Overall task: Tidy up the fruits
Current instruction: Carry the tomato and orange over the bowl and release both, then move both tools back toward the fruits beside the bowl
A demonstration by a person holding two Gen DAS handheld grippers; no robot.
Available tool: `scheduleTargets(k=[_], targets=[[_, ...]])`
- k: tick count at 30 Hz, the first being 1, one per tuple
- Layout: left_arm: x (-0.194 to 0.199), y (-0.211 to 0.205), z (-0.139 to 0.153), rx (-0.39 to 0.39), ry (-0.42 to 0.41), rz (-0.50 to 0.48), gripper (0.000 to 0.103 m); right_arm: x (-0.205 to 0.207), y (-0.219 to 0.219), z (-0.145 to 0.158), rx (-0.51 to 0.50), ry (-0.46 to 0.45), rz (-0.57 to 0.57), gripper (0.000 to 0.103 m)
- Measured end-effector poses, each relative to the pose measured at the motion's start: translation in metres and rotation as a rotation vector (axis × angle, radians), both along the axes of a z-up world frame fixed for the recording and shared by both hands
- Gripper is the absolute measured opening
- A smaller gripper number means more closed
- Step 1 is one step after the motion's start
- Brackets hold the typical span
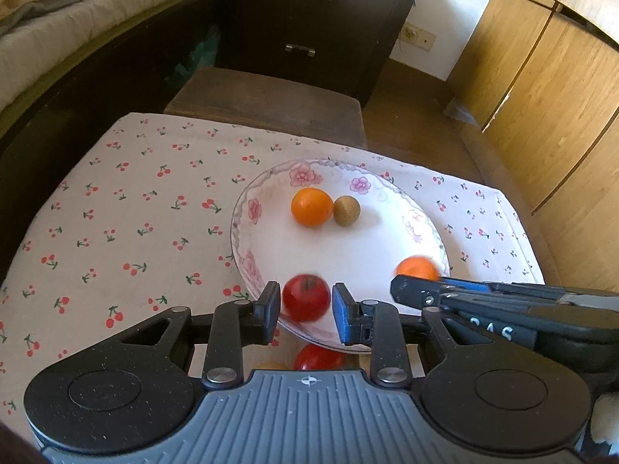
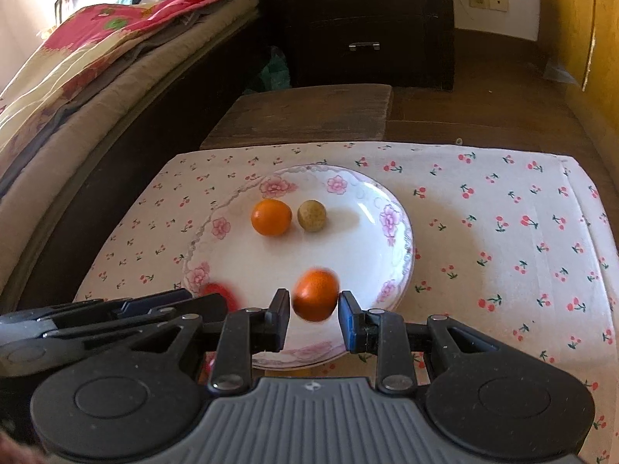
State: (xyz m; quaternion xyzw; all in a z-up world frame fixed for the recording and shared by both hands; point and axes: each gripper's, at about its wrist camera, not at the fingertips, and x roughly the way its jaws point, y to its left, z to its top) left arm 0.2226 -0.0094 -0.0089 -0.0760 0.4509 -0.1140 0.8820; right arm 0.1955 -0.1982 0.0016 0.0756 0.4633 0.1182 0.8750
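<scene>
Two fruits are gripped over the plate's (image 2: 402,232) near rim: a red apple (image 1: 305,297) clenched in the left gripper (image 1: 305,309), an orange (image 2: 315,299) in the right gripper (image 2: 314,315). Farther in, another orange (image 2: 271,217) and a brown fruit (image 2: 312,215) are already plated. Another red fruit (image 1: 317,357) remains off the plate's near edge.

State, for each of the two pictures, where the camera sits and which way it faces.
Left wrist: on the left gripper, facing forward and down; a red fruit sits between its fingers, the right gripper's tip alongside.
Right wrist: on the right gripper, aimed likewise; it clamps an orange fruit.
Both show the plate, tablecloth and dark drawers.
</scene>
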Motion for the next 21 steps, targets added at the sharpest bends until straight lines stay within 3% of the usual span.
scheduleTargets(k=[21], targets=[[-0.026,0.014,0.022,-0.027,-0.034,0.016,0.037,-0.03,-0.001,0.027,0.007,-0.04,-0.022,0.029]])
